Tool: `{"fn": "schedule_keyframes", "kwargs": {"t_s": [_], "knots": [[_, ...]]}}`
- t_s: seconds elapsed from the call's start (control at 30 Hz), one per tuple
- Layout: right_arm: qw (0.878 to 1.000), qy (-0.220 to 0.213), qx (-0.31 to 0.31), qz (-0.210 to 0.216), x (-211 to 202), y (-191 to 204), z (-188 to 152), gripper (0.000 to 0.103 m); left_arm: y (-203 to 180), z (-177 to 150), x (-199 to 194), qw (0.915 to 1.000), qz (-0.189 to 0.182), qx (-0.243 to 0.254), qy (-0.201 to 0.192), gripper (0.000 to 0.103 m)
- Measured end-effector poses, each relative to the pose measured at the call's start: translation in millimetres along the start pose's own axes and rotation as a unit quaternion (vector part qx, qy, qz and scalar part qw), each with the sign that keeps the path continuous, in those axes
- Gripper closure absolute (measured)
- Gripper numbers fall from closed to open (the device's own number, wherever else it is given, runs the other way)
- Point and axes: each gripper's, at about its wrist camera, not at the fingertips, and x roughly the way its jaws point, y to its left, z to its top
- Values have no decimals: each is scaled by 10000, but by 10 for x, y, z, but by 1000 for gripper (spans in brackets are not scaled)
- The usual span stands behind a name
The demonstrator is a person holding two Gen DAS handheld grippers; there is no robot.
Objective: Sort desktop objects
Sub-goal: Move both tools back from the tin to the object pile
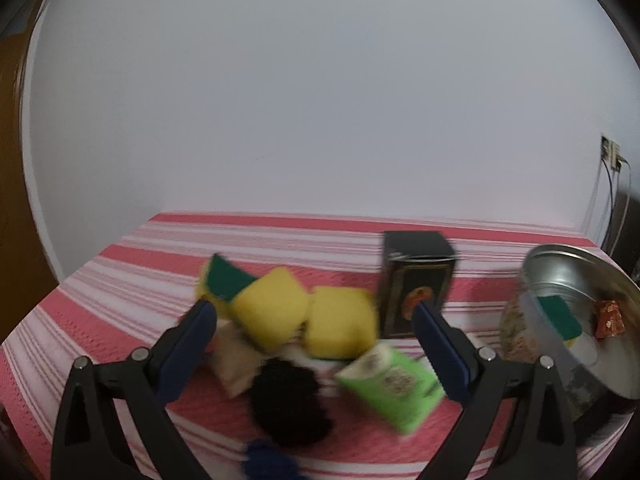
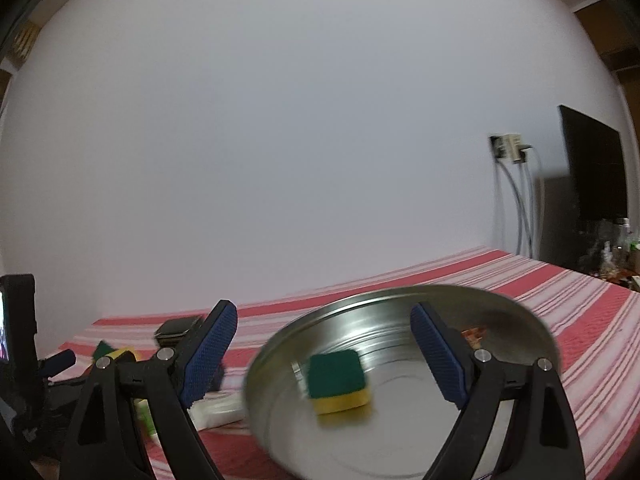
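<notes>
My left gripper (image 1: 314,308) is open above a heap on the striped cloth: two yellow sponges (image 1: 270,306) (image 1: 342,322), a green-topped sponge (image 1: 224,280), a black fuzzy ball (image 1: 286,396), a green packet (image 1: 390,386) and a tan block (image 1: 236,364). A black box (image 1: 416,280) stands behind its right finger. My right gripper (image 2: 324,312) is open over the steel bowl (image 2: 516,312), nothing between its fingers. In the bowl lies a green and yellow sponge (image 2: 338,380) and a reddish wrapped piece (image 2: 474,334). The left wrist view shows that bowl (image 1: 560,264) at right with the same sponge (image 1: 560,314).
A red and white striped cloth (image 1: 120,280) covers the table up to a white wall. A blue fuzzy thing (image 1: 268,460) sits at the near edge. In the right wrist view the other gripper's body (image 2: 20,360) is at left, a white packet (image 2: 216,408) beside the bowl, wall socket with cables (image 2: 510,148) far right.
</notes>
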Motion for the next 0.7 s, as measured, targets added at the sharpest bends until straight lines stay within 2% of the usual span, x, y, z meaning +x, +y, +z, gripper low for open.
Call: {"fn": "schedule_keyframes", "kwargs": {"t_s": [0.27,0.47,0.7], "knots": [[9980,312,-144,537,37,427,-104,13,682,-27,42,9977,496,-362,301,3],[9947,439,-391,844,13,740,-186,13,1086,-31,103,9947,861,-495,266,3],[9805,1029,-725,1511,65,1101,-305,13,1507,-41,194,9897,1178,-766,280,3]]}}
